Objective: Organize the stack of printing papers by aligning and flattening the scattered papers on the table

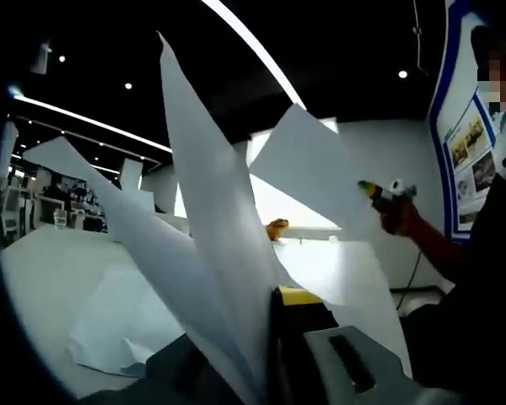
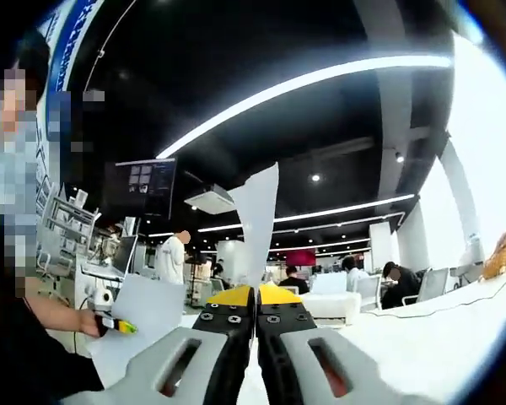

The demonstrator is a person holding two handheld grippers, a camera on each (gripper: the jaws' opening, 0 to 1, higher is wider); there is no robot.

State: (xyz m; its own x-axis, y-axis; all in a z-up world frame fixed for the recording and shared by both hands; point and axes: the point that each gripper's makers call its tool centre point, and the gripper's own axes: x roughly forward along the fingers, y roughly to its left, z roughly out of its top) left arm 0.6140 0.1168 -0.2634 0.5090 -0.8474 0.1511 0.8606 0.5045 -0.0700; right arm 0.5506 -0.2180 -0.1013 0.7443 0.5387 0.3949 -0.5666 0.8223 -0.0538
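Observation:
Several white printing sheets (image 1: 211, 228) rise crumpled and fanned from my left gripper (image 1: 266, 316), which is shut on their lower edges; its left jaw is hidden behind them. Farther right, my right gripper (image 1: 386, 194) pinches the far edge of one sheet (image 1: 308, 169). In the right gripper view, my right gripper (image 2: 255, 294) is shut on a thin sheet (image 2: 260, 221) standing edge-on between its yellow tips. My left gripper (image 2: 115, 325) shows small at lower left, holding a sheet (image 2: 148, 316). One more sheet (image 1: 110, 329) lies creased on the white table (image 1: 42, 278).
A small orange figure (image 1: 277, 228) (image 2: 499, 253) stands at the table's far edge. The person's dark sleeve (image 1: 481, 287) is at the right. Beyond the table is an office with desks, a hanging monitor (image 2: 143, 187) and seated and standing people (image 2: 170, 253).

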